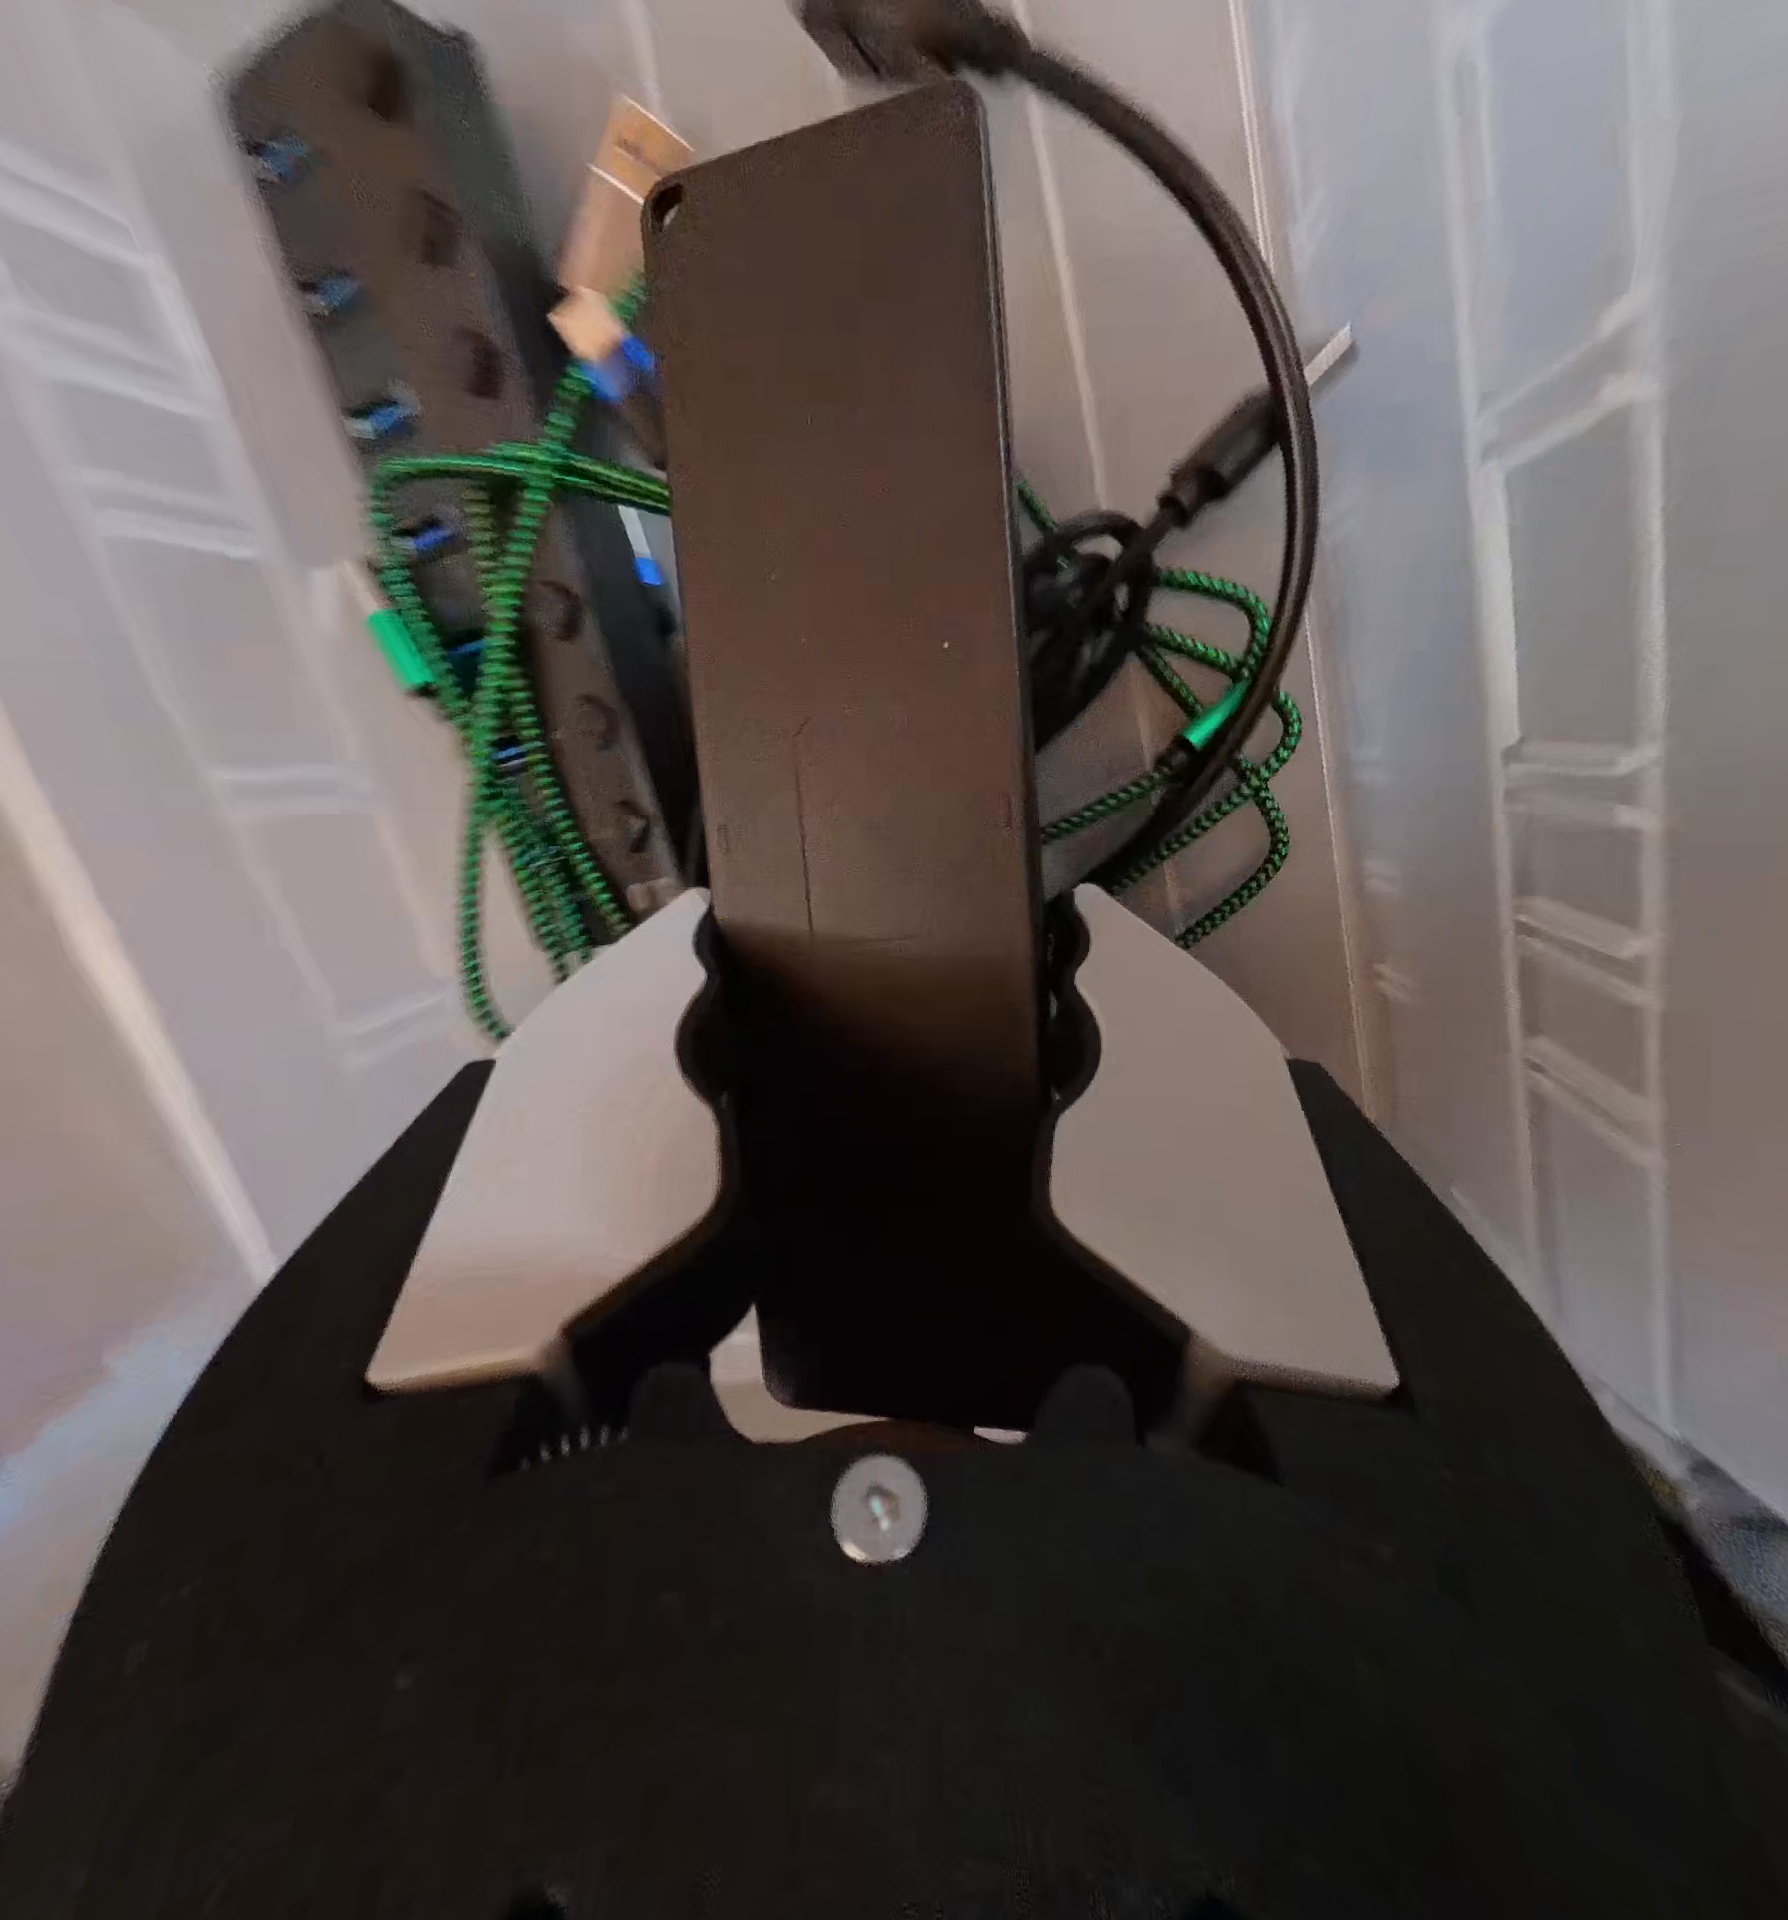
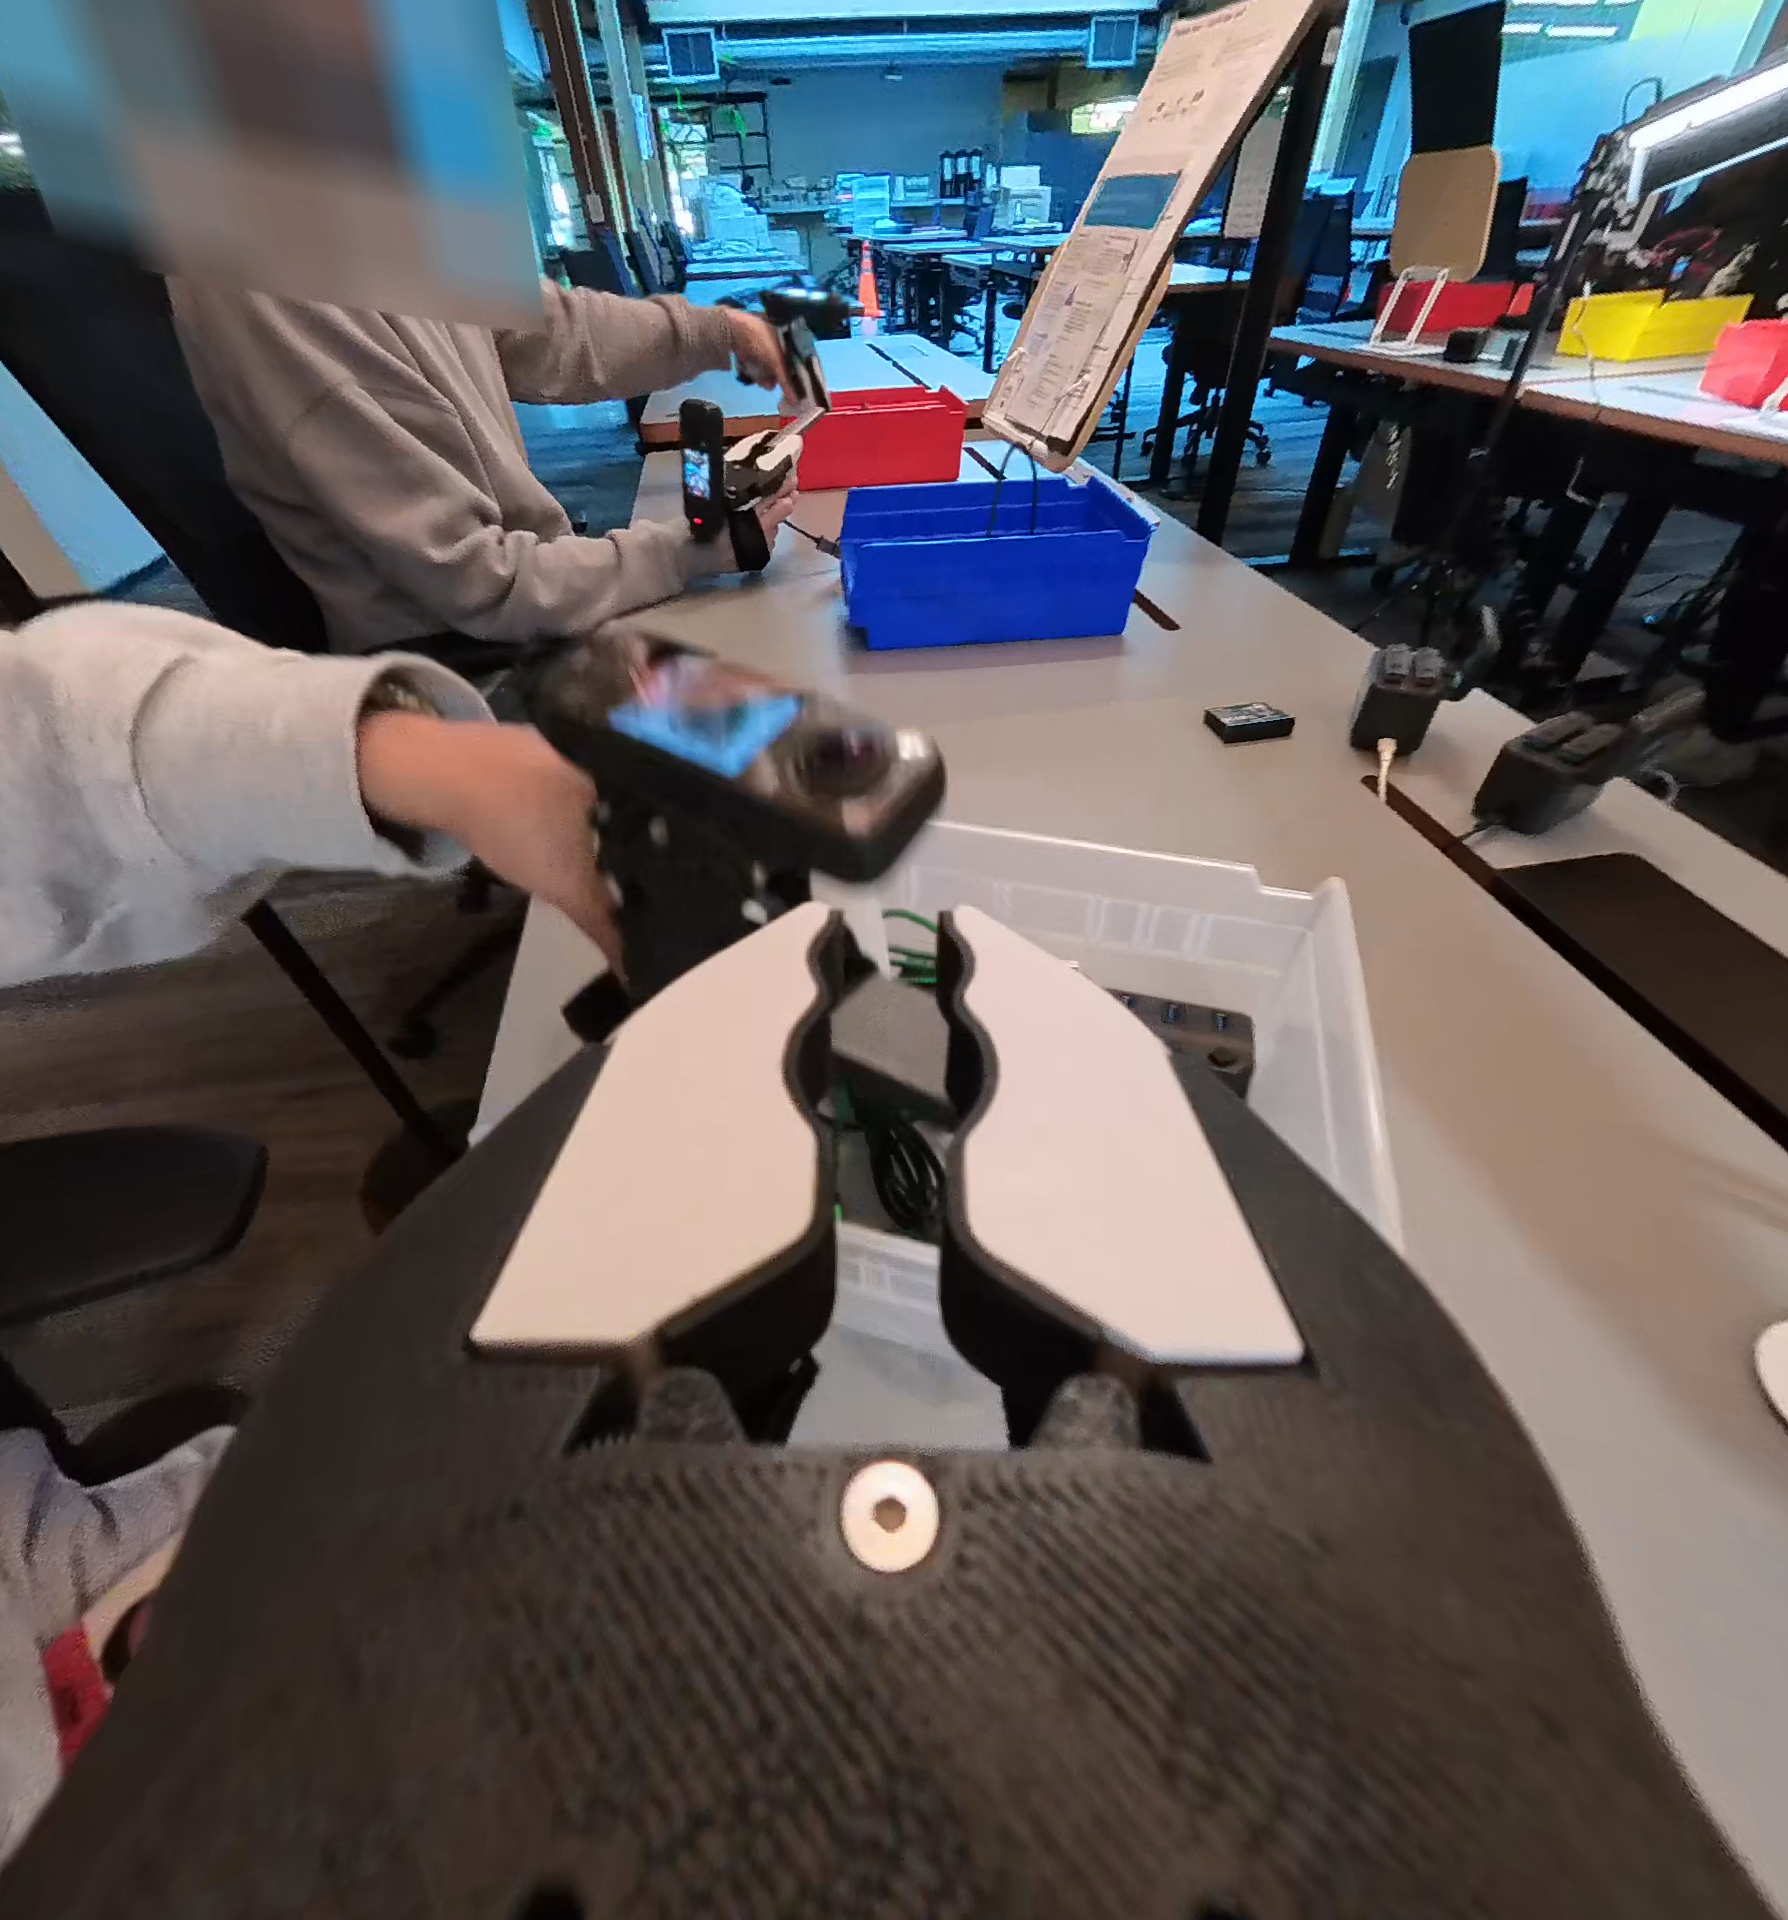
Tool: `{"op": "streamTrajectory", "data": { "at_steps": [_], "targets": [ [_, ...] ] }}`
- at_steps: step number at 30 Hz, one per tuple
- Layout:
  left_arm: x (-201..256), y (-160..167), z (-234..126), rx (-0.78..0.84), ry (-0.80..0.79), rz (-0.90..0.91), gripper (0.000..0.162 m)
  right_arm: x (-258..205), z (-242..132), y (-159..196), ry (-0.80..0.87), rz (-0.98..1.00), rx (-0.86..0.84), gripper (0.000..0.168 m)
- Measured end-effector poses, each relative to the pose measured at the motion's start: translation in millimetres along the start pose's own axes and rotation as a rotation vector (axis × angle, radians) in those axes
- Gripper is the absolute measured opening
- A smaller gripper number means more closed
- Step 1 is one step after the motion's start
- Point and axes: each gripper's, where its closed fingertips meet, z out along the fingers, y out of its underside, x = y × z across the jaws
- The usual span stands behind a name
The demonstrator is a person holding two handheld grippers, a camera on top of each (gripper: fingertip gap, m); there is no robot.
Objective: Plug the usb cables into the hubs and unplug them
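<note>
In the left wrist view my left gripper [image 1: 890, 904] is shut on a flat black hub [image 1: 838, 520] and holds it inside a white bin [image 1: 1596, 623]. A second black hub [image 1: 402, 312] with blue ports leans at the left. Green braided cables [image 1: 516, 727] and a black cable [image 1: 1274, 364] lie tangled behind. In the right wrist view my right gripper [image 2: 890, 925] is open and empty, hovering over the white bin's [image 2: 1326, 1018] near end. A hand holds the left gripper [image 2: 703, 904] reaching into the bin. A black hub [image 2: 890, 1039] shows between my fingers.
On the grey table stand a blue bin [image 2: 983, 571], a red bin [image 2: 879, 436], a small black battery [image 2: 1248, 719] and two chargers [image 2: 1389, 707]. Another person's grippers [image 2: 755, 468] work at the far end. A tilted board [image 2: 1129, 239] stands behind the blue bin. The tips of one gripper are about 20 cm away from the tips of the other.
</note>
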Motion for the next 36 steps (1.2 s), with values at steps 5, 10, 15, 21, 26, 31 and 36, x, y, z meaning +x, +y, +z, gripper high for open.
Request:
{"op": "streamTrajectory", "data": {
  "at_steps": [5,10,15,21,26,31,36],
  "targets": [
    [-40.1,-35.4,-79.8,0.391,0.048,-0.253,0.061,5.0,-34.8,0.2,0.027,0.004,0.029,0.017],
    [-94.1,-77.9,-203.6,0.924,0.052,-0.455,0.061,11.7,-53.2,-4.0,0.033,0.055,0.069,0.016],
    [-115.1,-101.9,-310.0,1.248,0.094,-0.517,0.060,8.4,-59.8,-14.8,0.023,0.064,0.106,0.016],
    [-72.0,-128.6,-372.6,1.506,0.298,-0.460,0.061,2.1,-67.5,-24.1,0.025,0.038,0.121,0.016],
    [18.4,-152.8,-349.9,1.537,0.702,-0.416,0.060,2.6,-96.5,-42.9,0.056,0.029,0.185,0.017],
    [116.6,-162.6,-294.5,1.550,1.071,-0.317,0.061,-0.8,-137.4,-58.9,0.042,0.070,0.311,0.020],
    [158.5,-157.7,-228.9,1.584,1.253,-0.399,0.060,-23.6,-154.3,-24.2,-0.019,0.222,0.415,0.022]
  ]
}}
